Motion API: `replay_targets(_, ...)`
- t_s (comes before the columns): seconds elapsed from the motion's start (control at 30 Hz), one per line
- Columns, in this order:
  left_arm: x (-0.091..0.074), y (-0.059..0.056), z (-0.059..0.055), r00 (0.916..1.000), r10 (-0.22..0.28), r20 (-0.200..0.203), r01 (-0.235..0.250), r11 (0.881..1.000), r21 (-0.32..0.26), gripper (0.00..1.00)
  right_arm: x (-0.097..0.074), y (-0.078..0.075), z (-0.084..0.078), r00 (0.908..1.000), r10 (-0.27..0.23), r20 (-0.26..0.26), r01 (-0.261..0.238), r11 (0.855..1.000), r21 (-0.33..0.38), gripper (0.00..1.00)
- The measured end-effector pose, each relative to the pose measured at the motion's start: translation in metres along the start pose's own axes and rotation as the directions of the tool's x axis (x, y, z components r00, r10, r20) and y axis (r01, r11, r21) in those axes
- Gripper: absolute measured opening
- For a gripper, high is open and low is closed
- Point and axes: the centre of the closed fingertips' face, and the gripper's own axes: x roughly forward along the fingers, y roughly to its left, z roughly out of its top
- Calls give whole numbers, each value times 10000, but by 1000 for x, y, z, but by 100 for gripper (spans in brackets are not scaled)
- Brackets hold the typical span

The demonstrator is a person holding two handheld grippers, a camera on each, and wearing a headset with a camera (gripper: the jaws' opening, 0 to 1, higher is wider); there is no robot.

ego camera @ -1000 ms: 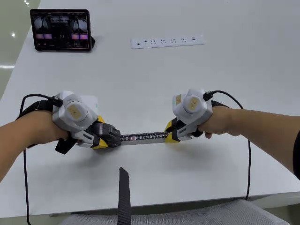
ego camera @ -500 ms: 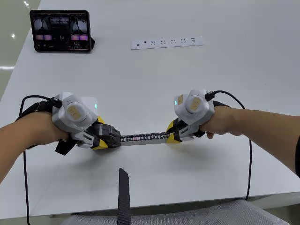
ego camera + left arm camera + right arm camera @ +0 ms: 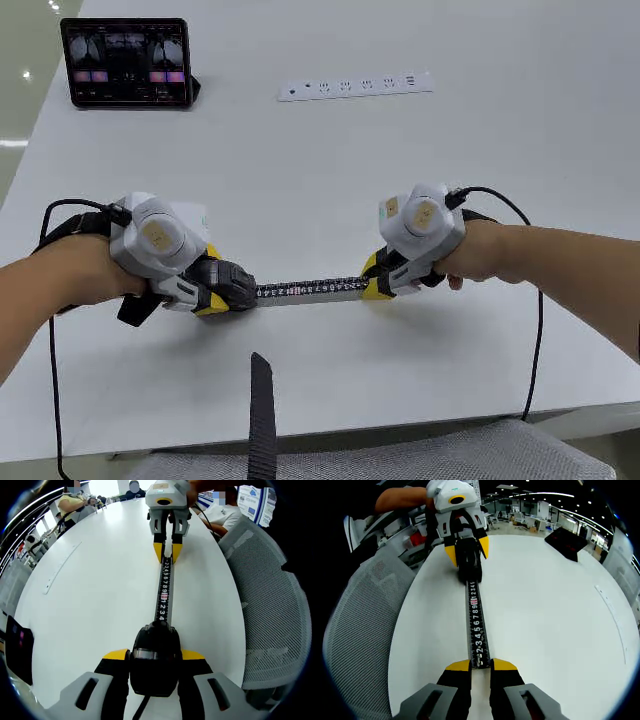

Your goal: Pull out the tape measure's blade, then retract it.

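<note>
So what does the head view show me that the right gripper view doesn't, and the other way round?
Head view: the person's right forearm, its black cable and the tablet's lit screen. Right gripper view: the office beyond the white table, with ceiling lights. Both: the left gripper shut on the tape measure's case, and the blade stretched over the table to the right gripper, shut on its tip.
</note>
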Motion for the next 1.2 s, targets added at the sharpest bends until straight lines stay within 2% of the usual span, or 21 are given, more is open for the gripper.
replay_targets(0.77, 0, -1, 0, 10000, 14, 16, -14, 10000, 51, 32, -13, 4, -8, 10000, 44, -54, -43, 9999, 130, 9)
replay_targets(1.2, -1, -1, 0, 10000, -79, -42, 80, 10000, 32, 32, -19, 1, -17, 9999, 26, -155, -22, 9997, 234, 9)
